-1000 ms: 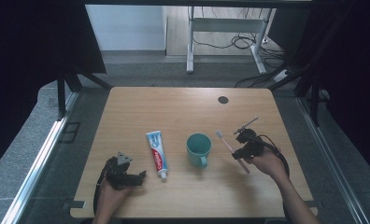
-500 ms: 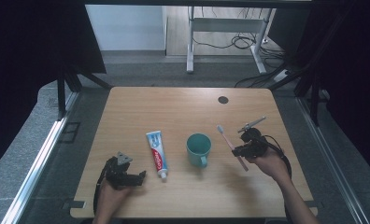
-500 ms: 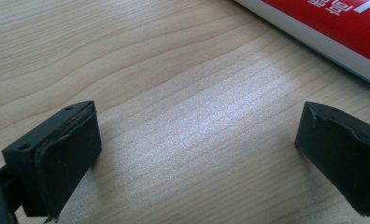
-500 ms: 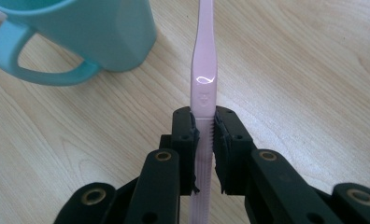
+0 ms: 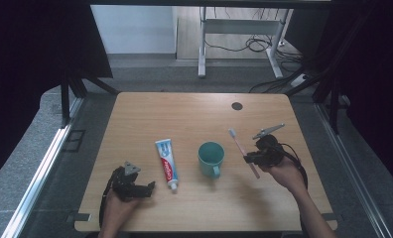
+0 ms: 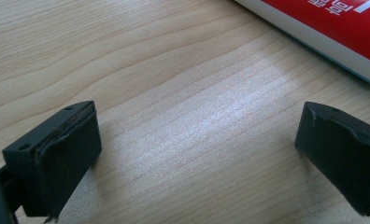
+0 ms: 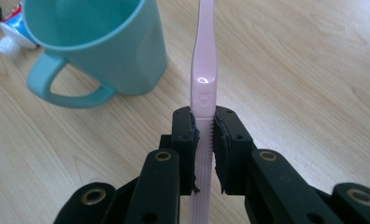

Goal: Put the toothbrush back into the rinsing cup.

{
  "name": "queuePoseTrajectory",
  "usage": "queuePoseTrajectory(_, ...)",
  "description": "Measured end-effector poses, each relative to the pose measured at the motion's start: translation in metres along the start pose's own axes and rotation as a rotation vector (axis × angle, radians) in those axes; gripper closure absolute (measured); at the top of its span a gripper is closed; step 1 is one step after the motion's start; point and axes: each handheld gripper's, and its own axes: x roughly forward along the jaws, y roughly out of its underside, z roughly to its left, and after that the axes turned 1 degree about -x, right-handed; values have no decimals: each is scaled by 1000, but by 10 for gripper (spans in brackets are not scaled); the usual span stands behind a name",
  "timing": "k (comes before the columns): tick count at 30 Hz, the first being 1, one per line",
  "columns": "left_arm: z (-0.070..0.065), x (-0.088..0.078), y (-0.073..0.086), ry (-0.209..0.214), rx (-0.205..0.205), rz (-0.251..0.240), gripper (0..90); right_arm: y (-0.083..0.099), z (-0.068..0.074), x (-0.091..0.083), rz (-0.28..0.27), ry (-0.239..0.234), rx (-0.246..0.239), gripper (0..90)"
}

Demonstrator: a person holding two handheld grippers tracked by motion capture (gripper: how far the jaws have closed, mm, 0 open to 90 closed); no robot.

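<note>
- Right gripper (image 7: 204,135): fingers (image 7: 185,140) clamped narrow on the handle of the pink toothbrush (image 7: 202,65), pads pressing both flat sides. Grip sits low on the handle, most of the brush sticking out ahead.
- In the high view the toothbrush (image 5: 243,150) is off the desk (image 5: 184,114), angled, bristle end up and away from the person, tail end toward them.
- Change over the last second: the brush has tilted a bit and sits slightly differently in the high view; hand shift is small. Grip unchanged, no slip visible.
- Teal mug (image 7: 99,46) is just left of the brush in the right gripper view, handle toward the camera, apparently empty. Near, not touching.
- My read: pick is done, next is carry and drop into the mug (image 5: 211,157). Brush needs to swing over the rim first; it is beside it now, not above.
- Left gripper (image 5: 131,186): fingers (image 6: 61,154) wide apart, nothing between them, only bare desk. Parked at the near left edge.
- Toothpaste tube (image 5: 166,157) lies flat between left gripper and mug, cap toward the person, untouched. Its red-and-white side (image 6: 332,28) crosses the top corner of the left gripper view.
- Risk: long lever ahead of the grip, brush may pivot in the pads on contact with the rim.
</note>
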Motion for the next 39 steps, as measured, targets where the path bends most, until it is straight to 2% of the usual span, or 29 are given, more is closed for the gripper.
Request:
queuePoseTrajectory(2,0,0,0,0,0,0,2,-2,2,-2,-27,4,-1,785)
queuePoseTrajectory(25,0,0,0,-1,-1,-4,2,-15,13,-13,-168,-9,-29,785)
queuePoseTrajectory(39,0,0,0,0,0,-2,2,-27,22,-14,-223,-26,-56,785)
